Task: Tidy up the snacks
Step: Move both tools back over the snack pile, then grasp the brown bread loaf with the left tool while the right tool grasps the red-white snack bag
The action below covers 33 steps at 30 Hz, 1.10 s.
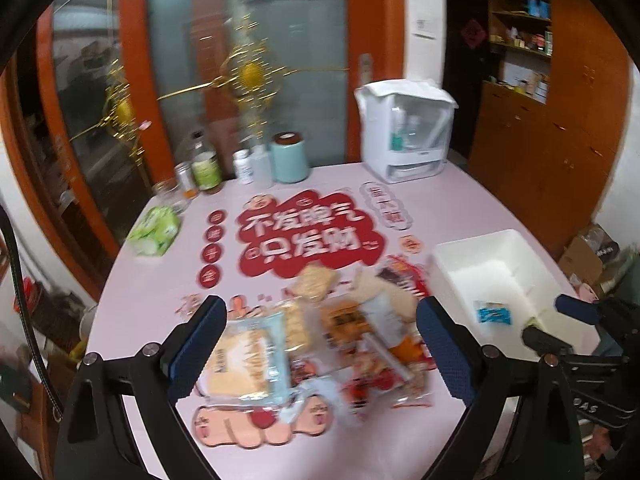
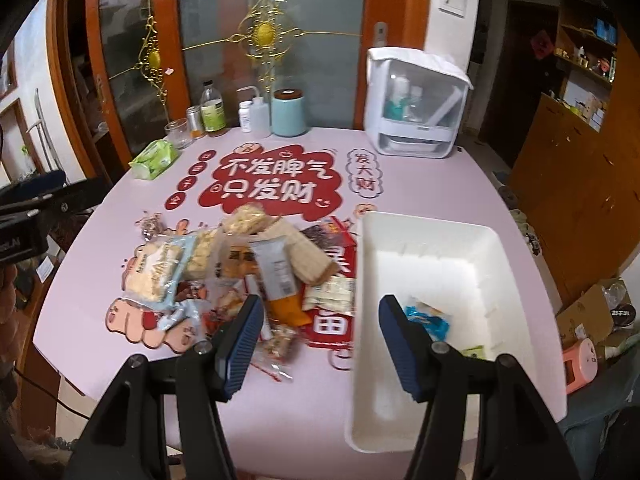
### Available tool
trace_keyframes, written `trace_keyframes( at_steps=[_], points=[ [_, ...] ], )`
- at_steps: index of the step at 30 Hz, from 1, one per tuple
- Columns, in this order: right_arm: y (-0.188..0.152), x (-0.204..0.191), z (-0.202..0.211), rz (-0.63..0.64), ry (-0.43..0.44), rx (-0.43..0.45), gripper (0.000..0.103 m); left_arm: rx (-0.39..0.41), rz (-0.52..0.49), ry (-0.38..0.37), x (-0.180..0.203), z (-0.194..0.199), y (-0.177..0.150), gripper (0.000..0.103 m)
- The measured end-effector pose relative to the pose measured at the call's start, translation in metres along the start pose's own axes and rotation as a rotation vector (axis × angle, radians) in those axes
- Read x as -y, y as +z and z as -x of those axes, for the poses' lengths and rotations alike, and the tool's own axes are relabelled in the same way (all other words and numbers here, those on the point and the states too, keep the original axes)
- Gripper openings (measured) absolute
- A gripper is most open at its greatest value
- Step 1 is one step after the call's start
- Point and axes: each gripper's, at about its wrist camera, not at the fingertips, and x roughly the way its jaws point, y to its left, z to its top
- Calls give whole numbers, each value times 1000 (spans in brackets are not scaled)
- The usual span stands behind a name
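A pile of wrapped snacks lies on the pink table. A white bin stands to its right and holds a blue snack packet and a small green one. My left gripper is open and empty, hovering just above the pile. My right gripper is open and empty over the bin's left rim, and it shows at the right edge of the left wrist view.
At the table's back stand a white dispenser box, a teal canister, several bottles and jars and a green tissue pack. Red decals cover the tabletop. Wooden cabinets stand at the right.
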Motion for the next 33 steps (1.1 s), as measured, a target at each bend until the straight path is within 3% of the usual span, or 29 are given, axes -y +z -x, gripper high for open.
trace_keyframes(
  at_steps=[7,13,27,33],
  points=[
    [4,-23,-28,-111,69,-64,60,-56,11,52,-67,-21,-24,95],
    [-7,-40,-58,-201,95,-141,61,-144,3,36,-102,-50,-47,95],
    [-37,-70,-160,-445,151,-320,61,-369,42,-102,-132,-156,-88,95],
    [-48,-69,-190,-533,125,-359,61,-468,174,-172,-142,-200,-101,95]
  ],
)
